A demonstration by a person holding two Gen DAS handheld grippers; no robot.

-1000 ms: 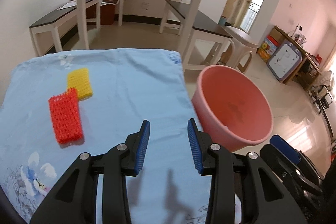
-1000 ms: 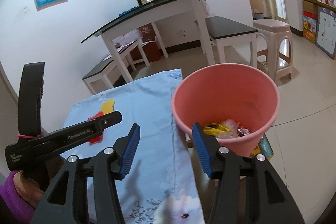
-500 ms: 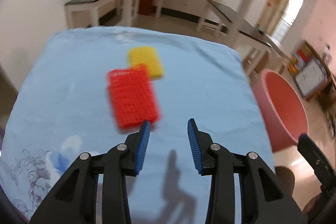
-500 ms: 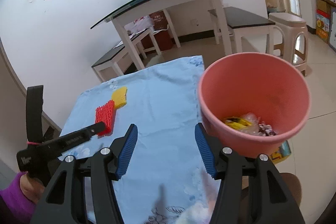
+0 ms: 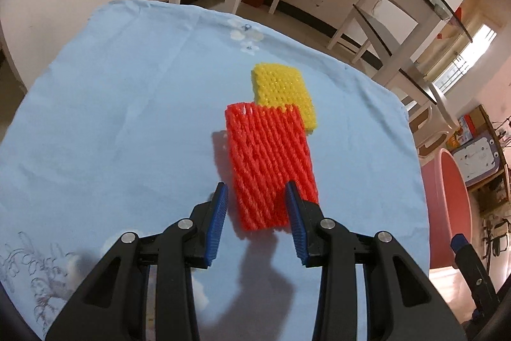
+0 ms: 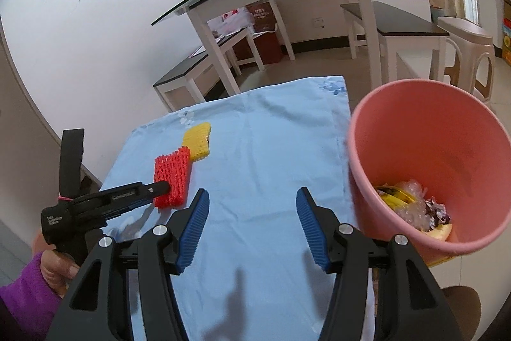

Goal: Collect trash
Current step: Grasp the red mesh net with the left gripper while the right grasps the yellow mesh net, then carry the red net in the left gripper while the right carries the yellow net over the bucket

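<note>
On the blue-clothed desk [image 5: 127,117], a red foam net [image 5: 270,162] lies overlapping a yellow foam net [image 5: 282,90]. Around its near end hangs the left gripper [image 5: 257,224], jaws parted, pads not pressing. Beside the desk's edge, a pink bin [image 6: 447,155] holds wrappers; the right gripper [image 6: 252,229] stands wide, empty.

Your left gripper [image 5: 257,206] and right gripper [image 6: 252,222] look alike: matte black plastic arms, each with silver round screws at the pivots, ending in jaws faced with ribbed blue pads. In the right wrist view, the left tool's pistol-style black handle carries small white lettering along its body and a thin red band near the trigger. Your left hand [image 6: 56,264] emerges from a purple sleeve [image 6: 27,296].
</note>
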